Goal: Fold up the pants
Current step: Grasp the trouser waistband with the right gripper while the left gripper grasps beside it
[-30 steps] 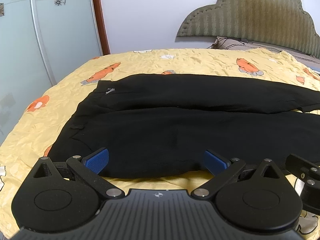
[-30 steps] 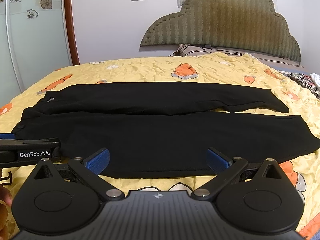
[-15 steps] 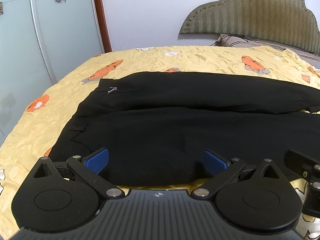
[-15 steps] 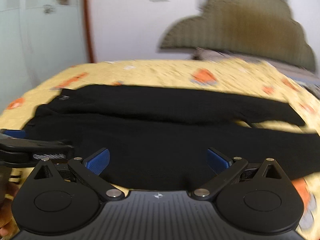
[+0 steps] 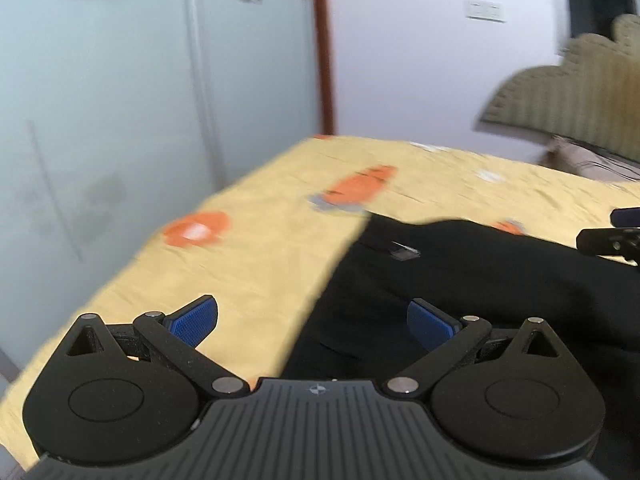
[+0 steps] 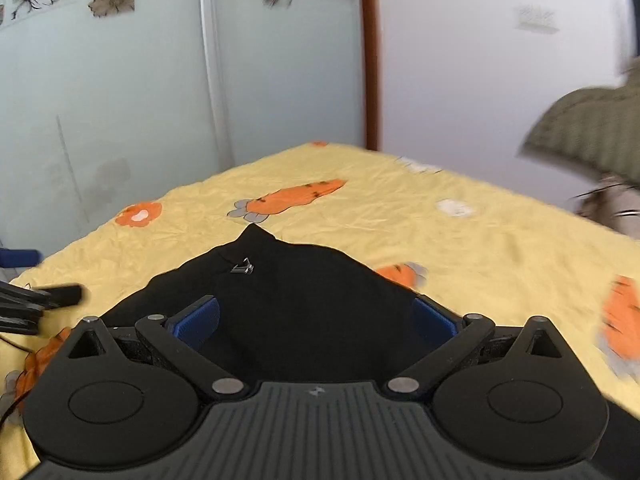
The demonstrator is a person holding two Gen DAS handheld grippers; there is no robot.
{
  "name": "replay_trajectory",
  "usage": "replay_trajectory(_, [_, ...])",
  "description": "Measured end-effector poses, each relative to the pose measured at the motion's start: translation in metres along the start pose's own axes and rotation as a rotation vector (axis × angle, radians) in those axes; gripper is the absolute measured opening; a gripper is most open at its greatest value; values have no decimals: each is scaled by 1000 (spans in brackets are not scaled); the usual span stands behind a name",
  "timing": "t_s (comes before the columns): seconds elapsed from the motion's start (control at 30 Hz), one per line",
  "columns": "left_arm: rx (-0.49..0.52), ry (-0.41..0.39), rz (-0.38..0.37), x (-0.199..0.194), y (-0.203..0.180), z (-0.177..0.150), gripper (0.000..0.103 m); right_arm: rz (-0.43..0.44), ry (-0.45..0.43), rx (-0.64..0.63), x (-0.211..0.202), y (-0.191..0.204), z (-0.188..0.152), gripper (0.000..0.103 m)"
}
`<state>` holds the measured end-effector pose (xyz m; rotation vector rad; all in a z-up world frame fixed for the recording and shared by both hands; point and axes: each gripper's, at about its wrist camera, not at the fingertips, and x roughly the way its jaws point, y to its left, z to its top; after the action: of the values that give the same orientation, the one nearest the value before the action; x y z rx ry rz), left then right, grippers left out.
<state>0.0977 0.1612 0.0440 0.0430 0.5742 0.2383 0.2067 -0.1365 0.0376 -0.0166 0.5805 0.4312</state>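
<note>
Black pants (image 5: 460,280) lie flat on a yellow bedspread; I see their waist end with a small metal clasp (image 6: 242,269). My left gripper (image 5: 312,322) is open and empty, low over the pants' left waist edge, its left pad over bare bedspread. My right gripper (image 6: 316,320) is open and empty over the waist area of the pants (image 6: 312,300). The right gripper's fingers show at the right edge of the left view (image 5: 608,238); the left gripper shows at the left edge of the right view (image 6: 36,304).
The yellow bedspread (image 6: 460,232) with orange carrot prints covers the bed. Frosted sliding wardrobe doors (image 5: 140,100) stand beyond the bed's left edge. An olive headboard (image 5: 568,96) and white wall are at the back right.
Both grippers have swung left, from facing the pants' long side to facing the waist end and the wardrobe doors. Both stay open and empty.
</note>
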Motion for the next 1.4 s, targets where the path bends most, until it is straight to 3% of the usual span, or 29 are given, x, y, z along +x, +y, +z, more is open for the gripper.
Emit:
replay_trajectory(0.07, [-3, 1, 28, 11, 8, 10, 102, 59, 52, -43, 40, -9, 16, 102])
replay_trajectory(0.17, [-6, 29, 50, 26, 10, 19, 102, 55, 165, -87, 94, -15, 29, 102])
replay_trajectory(0.27, [-21, 74, 35, 42, 11, 26, 102, 85, 237, -125, 141, -23, 37, 92])
replay_trajectory(0.3, [-20, 84, 22, 46, 9, 27, 102, 114, 259, -129, 153, -27, 39, 83])
replay_trajectory(0.33, [-16, 92, 12, 49, 8, 28, 102, 145, 280, -136, 164, -30, 40, 79])
replay_trajectory(0.47, [26, 99, -5, 63, -8, 32, 102, 228, 373, -136, 198, -45, 41, 79])
replay_trajectory(0.57, [26, 116, -45, 77, -19, 45, 102, 269, 403, -152, 206, -46, 40, 63])
replay_trajectory(0.63, [6, 134, -75, 88, -26, 56, 102, 275, 405, -170, 203, -41, 42, 32])
replay_trajectory(0.73, [-29, 204, -131, 115, -38, 76, 102, 233, 368, -225, 190, -30, 36, 12])
replay_trajectory(0.87, [-50, 313, -197, 153, -57, 96, 100, 100, 230, -429, 155, 9, 18, 10])
replay_trajectory(1.03, [-201, 488, -337, 201, -60, 103, 96, -52, 62, -734, 110, 66, -17, 10])
replay_trajectory(1.13, [-301, 564, -371, 219, -58, 99, 95, -133, -21, -839, 95, 82, -33, 10])
replay_trajectory(1.23, [-408, 657, -413, 235, -53, 93, 87, -166, -65, -892, 87, 87, -42, 10])
replay_trajectory(1.33, [-504, 662, -412, 240, -47, 91, 86, -183, -79, -947, 84, 92, -50, 10])
replay_trajectory(1.4, [-480, 665, -391, 242, -51, 92, 78, -192, -85, -960, 81, 93, -52, 10])
